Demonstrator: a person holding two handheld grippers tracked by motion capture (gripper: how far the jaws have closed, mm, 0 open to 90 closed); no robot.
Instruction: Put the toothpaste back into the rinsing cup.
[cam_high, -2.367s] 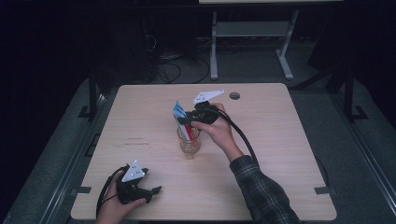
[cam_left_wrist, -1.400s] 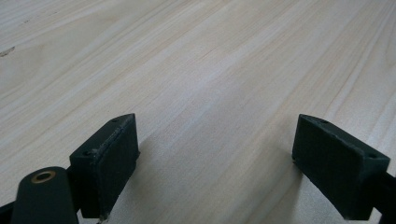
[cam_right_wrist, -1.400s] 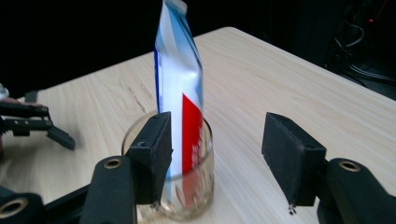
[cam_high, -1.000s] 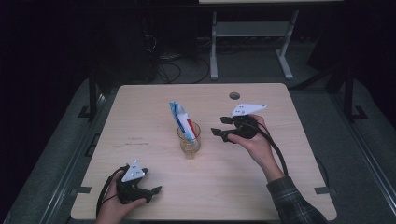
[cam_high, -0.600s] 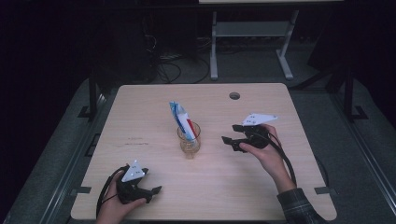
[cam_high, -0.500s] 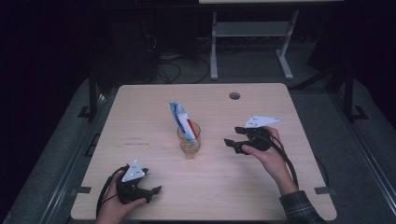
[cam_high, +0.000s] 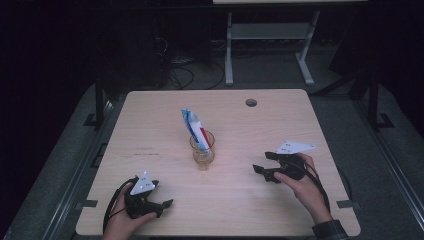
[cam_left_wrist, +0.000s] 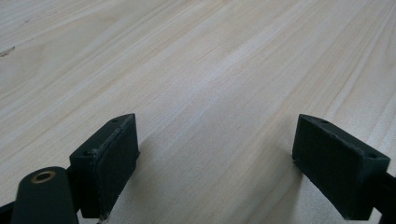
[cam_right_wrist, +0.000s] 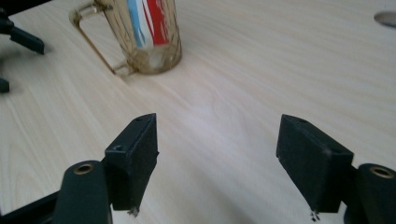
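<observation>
Nearest the table's front edge, the left gripper (cam_high: 159, 205) is held low over the wood at the person's left. In the left gripper view its jaws are spread wide, with bare table (cam_left_wrist: 224, 74) between them; nothing is grasped or touched.

Farther in and to the person's right, the right gripper (cam_high: 261, 169) is held just above the table, its jaws aimed toward the middle. In the right gripper view they stand wide apart and released, with bare wood between them.

Beyond both, near the table's centre, a glass mug (cam_high: 202, 150) stands upright. From the right gripper it lies ahead and to the left; in the right gripper view the mug (cam_right_wrist: 144, 51) is seen past the left jaw, its handle (cam_right_wrist: 95, 39) turned toward the camera's left. A packet (cam_high: 194, 129) printed in white, blue and red is standing in the mug, its long axis nearly vertical and tilted slightly to the person's left, the upper part well above the rim. Its lower end is seen through the glass in the right gripper view.

The right gripper is judged the better placed, since its jaws already face the mug; any return would be a forward-left reach. The two grippers are well apart.

Farthest off, a round cable hole (cam_high: 251, 102) lies near the back edge.
</observation>
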